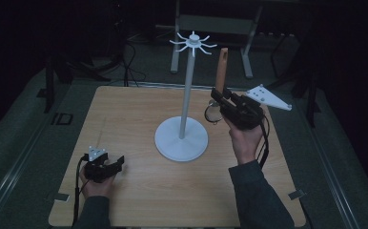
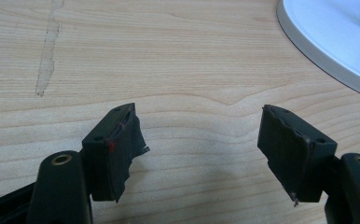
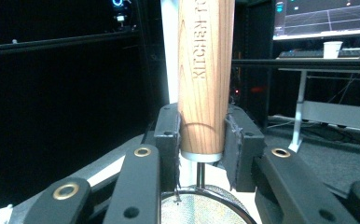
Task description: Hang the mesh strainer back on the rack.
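At three o'clock from the stand (image 1: 181, 102), the right gripper (image 1: 219, 96) pinches a strainer (image 1: 220, 78) handle; tilting could make it slip. The left gripper (image 1: 116, 164) has its jaws spread.

**A dim lab or test room set up for recording**

A pale wooden surface (image 1: 125, 124) sits alone on grey carpeted flooring (image 1: 25, 124) in a darkened room. Black cables (image 1: 129, 67) trail across the floor behind it, beside the metal legs of a desk (image 1: 210, 28). In the right gripper view, a lit monitor (image 3: 325, 16) showing a graph stands on a far desk, with a keyboard (image 3: 304, 54) and a paper cup (image 3: 332, 48).
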{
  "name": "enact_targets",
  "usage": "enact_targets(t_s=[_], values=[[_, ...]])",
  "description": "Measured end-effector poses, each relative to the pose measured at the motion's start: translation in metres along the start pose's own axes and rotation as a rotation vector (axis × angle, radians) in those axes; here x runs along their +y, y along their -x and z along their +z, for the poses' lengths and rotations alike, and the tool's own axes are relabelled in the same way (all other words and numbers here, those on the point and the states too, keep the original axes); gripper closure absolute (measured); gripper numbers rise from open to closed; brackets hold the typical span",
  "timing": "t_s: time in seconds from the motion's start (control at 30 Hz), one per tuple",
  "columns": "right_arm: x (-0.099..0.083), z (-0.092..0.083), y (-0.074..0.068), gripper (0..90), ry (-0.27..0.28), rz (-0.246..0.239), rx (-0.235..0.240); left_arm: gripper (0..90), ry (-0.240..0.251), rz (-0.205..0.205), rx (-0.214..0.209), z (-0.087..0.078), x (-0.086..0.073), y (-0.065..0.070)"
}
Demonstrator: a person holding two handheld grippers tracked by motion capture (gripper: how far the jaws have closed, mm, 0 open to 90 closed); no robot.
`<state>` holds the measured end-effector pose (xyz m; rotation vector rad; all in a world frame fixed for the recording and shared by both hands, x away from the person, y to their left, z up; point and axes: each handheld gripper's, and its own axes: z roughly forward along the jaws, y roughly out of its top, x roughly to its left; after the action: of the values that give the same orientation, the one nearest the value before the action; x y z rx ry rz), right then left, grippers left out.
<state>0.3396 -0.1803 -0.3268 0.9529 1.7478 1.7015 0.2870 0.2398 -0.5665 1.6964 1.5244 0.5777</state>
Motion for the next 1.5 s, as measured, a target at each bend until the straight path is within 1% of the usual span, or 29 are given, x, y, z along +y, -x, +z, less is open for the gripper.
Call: enact_targets(t_s=[0.07,0.23,0.53,0.8,1.2,1.5], values=[[0.000,0.001,0.000,69.5,-0.002,0.007,0.005,29.4,0.000,0.000,0.000,0.000,0.000,0.000],[0.000,0.004,0.000,69.5,-0.008,0.020,0.033,29.4,0.000,0.001,0.000,0.000,0.000,0.000],[-0.001,0.010,-0.004,69.5,-0.009,0.021,0.059,29.4,0.000,0.002,-0.001,0.000,0.000,0.000],[-0.001,0.014,-0.005,69.5,-0.013,0.025,0.071,29.4,0.000,0.002,0.000,0.000,0.000,0.000],[0.001,0.021,-0.003,69.5,-0.025,0.038,0.079,29.3,0.000,0.000,-0.002,0.000,0.000,0.000],[0.003,0.026,-0.003,69.5,-0.035,0.036,0.083,29.4,0.001,0.001,-0.002,0.000,0.000,0.000]])
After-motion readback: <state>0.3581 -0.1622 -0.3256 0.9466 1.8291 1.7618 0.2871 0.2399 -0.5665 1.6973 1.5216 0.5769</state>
